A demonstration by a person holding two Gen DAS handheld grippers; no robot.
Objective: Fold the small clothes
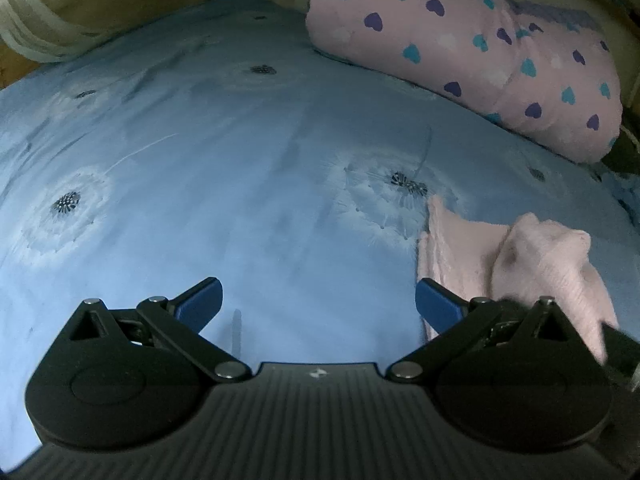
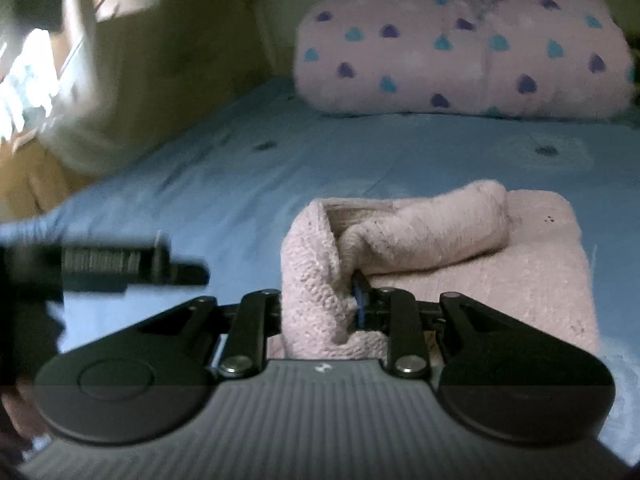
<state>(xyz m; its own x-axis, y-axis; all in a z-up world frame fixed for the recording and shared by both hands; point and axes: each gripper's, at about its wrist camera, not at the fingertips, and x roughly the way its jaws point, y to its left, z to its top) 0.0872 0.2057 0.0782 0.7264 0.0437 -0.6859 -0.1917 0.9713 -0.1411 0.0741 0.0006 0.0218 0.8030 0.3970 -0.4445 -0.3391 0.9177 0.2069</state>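
Pink knitted garment [image 2: 460, 264] lies on the blue bedsheet [image 2: 240, 184], toward the near right part of the bed as the right wrist camera sees it. Its lower layer lies flat; a rolled or bunched part rests across the top of it. One thick knitted fold rises from the near left corner of the garment, straight up between the fingers of the right gripper [image 2: 320, 304].

Right gripper: clenched on that fold. The blue pad of one finger presses into the knit on the fold's right side; the other finger is hidden behind the cloth.

Left gripper [image 1: 319, 306]: released, jaws wide apart, only bare sheet between the blue pads. In the left wrist view it hangs over the sheet just left of the garment [image 1: 520, 260], whose edge runs behind the right-hand pad; contact there cannot be told. The same gripper shows as a blurred dark shape at the left edge of the right wrist view.

Sheet carries a dandelion print. A pink blanket with purple and teal hearts [image 1: 460, 48] lies bundled at the far side of the bed, well apart from the garment. A pale curtain [image 1: 36, 20] hangs at the far left corner.
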